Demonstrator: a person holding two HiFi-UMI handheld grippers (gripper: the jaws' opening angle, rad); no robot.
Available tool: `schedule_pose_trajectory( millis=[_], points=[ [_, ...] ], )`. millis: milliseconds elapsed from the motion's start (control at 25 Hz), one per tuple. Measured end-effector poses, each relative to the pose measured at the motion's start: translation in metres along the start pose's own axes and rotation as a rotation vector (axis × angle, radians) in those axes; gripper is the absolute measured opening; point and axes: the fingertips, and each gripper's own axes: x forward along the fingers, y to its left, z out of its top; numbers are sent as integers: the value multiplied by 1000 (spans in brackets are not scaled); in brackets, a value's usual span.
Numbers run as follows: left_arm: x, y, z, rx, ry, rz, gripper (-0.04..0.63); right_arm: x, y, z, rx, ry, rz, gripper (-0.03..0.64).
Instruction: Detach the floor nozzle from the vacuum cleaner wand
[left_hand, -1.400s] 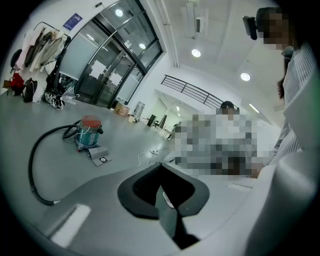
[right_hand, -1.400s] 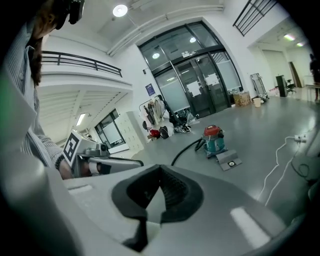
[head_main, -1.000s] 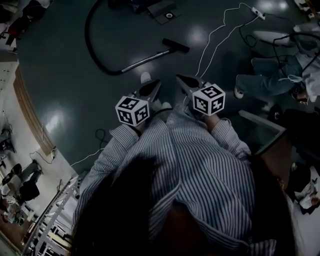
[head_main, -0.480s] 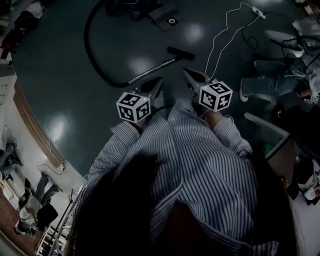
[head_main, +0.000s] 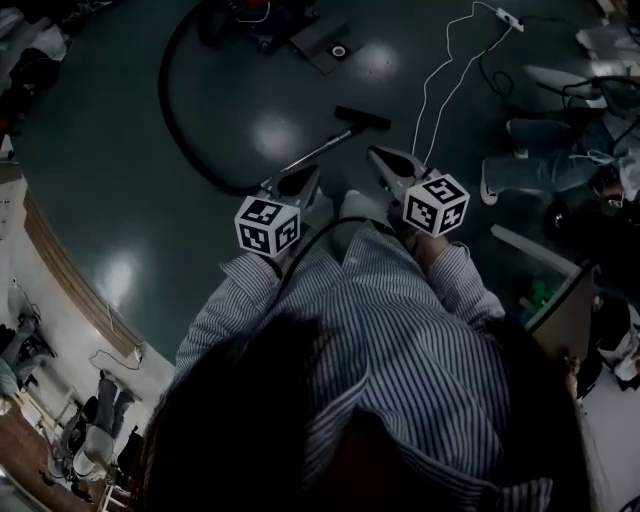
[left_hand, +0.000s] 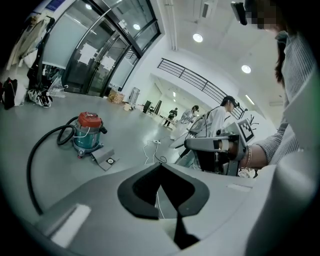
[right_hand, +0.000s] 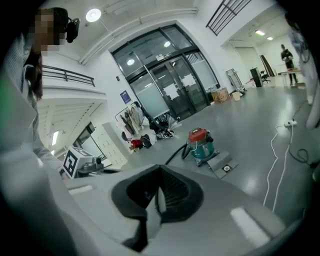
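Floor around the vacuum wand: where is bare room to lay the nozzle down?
Bare floor lies between the hose and the wand, also left of the hose. Right of the nozzle it is crowded: white cable, seated person.

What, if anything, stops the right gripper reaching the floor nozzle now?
Likely yes: only bare floor lies between the right gripper and the floor nozzle, but its jaws are shut and must open first.

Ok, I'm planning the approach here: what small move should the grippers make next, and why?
Probably lower both toward the floor, jaws opening: the left gripper and right gripper are shut on nothing, held up in front of the person, while the wand and its floor nozzle lie joined on the floor ahead, untouched.
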Motion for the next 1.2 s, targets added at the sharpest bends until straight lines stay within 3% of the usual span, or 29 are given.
schedule_pose_trajectory(
  millis=[360, 440, 520, 680, 920, 1200],
  points=[
    [50, 34, -9, 10, 51, 45, 6, 50, -40, -20, -68, 115, -51, 2],
    [63, 45, -17, 44, 76, 52, 13, 61, -54, -26, -71, 121, -47, 2],
    [78, 59, -26, 82, 109, 54, 69, 72, -71, -31, -73, 120, -51, 2],
    [117, 94, -51, 133, 163, 61, 73, 100, -117, -56, -54, 140, -74, 2],
    [179, 146, -105, 245, 206, 62, 116, 142, -182, -123, -5, 171, -87, 3],
    [273, 247, -232, 428, 347, 39, 150, 199, -282, -207, -25, 124, -98, 3]
  ],
)
